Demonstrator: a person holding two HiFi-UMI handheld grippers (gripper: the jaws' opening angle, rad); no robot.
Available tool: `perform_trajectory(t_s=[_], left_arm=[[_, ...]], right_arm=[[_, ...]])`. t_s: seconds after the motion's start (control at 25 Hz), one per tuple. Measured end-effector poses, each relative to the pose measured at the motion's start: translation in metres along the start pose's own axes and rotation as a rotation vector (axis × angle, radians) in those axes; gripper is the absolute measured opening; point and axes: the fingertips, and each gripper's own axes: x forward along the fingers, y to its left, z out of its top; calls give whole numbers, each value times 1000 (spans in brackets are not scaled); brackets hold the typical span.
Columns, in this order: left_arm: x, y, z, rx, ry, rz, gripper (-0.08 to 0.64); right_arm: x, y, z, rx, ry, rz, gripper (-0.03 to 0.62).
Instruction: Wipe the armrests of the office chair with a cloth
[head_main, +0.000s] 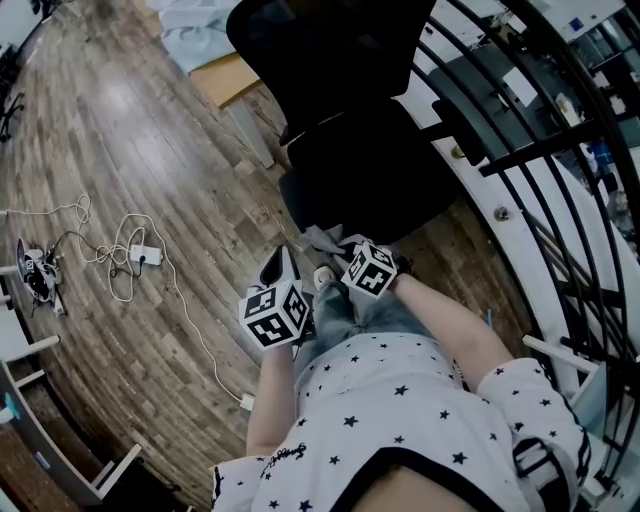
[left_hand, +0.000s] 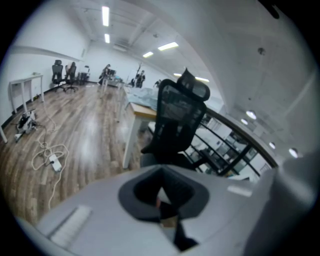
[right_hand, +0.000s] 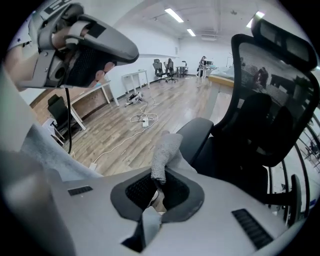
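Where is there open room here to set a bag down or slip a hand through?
Open: the bare wood floor between the desk and the power strip. Crowded: the right side, where the office chair sits close to the railing, and by its armrest, where the right claw holds the cloth.

no text or label can be read.

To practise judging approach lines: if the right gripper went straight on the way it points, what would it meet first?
Probably the office chair's grey armrest, which lies just beyond the cloth that the right gripper holds, though the depth is uncertain.
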Motion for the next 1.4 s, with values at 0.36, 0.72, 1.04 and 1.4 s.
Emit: perform_trajectory(t_s=[0.36, 0.72, 1.04, 1.4], left_arm=[[7, -7, 16, 62, 14, -79, 3], [21, -21, 30, 133, 36, -162, 3], [28, -33, 33, 148, 40, -188, 3], [42, -55, 26, 144, 38, -138, 3]], right_arm=[[-43, -10, 22, 136, -107, -75, 29], [-81, -13, 43, 253, -240, -102, 29], [-105, -25, 56, 261, -292, -128, 29], [-129, -47, 54, 248, -374, -107, 29]])
